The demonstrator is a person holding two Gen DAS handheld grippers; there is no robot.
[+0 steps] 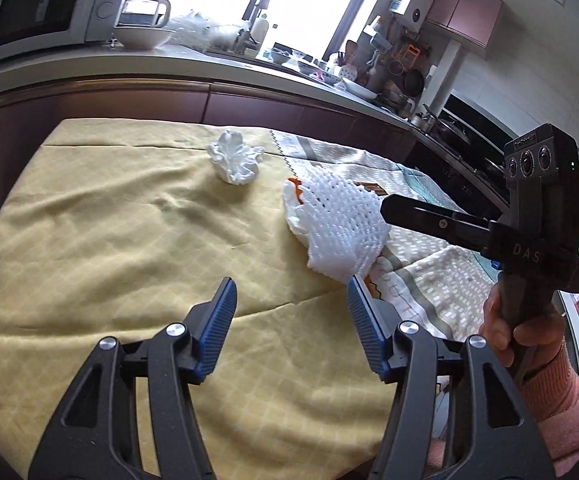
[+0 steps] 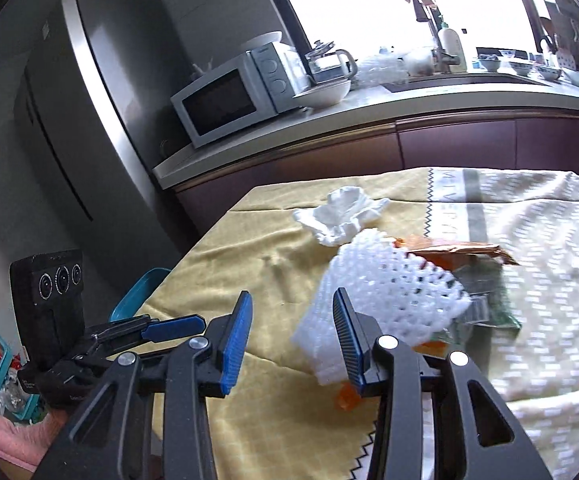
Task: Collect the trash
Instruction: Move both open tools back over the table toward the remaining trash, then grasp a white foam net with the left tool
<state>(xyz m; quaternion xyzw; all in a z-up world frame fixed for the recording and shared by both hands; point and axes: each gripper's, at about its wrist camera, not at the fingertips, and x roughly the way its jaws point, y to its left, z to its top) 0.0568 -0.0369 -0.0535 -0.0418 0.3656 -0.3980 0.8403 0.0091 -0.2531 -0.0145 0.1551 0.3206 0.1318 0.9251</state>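
- The white foam net sleeve (image 1: 335,226), an open mesh of soft diamond cells, lies slumped on the table a little right of centre, where the yellow cloth meets the patterned one.
- Its long axis runs from far left to near right in the left wrist view, with the wider, frilled mouth at the far-left end.
- An orange and brown wrapper (image 2: 463,250) pokes out from under its far side, and a greenish packet (image 2: 489,308) lies beneath it; that part is smeared by blur, so its print cannot be read.
- A crumpled white tissue (image 1: 235,160) sits farther back and to the left, apart from the sleeve.
- The table wears a yellow checked cloth (image 1: 129,240) with soft creases, and a pale woven cloth (image 2: 549,280) with a zigzag edge covers its right part.
- Beyond the table runs a dark purple cabinet front under a pale counter (image 2: 369,108), with a microwave (image 2: 229,104), a white bowl (image 2: 325,94), a glass kettle and a sink tap before bright windows.
- A grey fridge (image 2: 101,92) stands at the far left.
- The left gripper (image 1: 291,322) hangs over the near yellow cloth, its blue pads spread and gripping nothing.
- The right gripper (image 2: 293,332) hovers just near the sleeve, jaws parted, the sleeve's near end behind its right pad rather than pinched.
- A hand (image 1: 517,332) in a pink sleeve holds the right gripper's handle.
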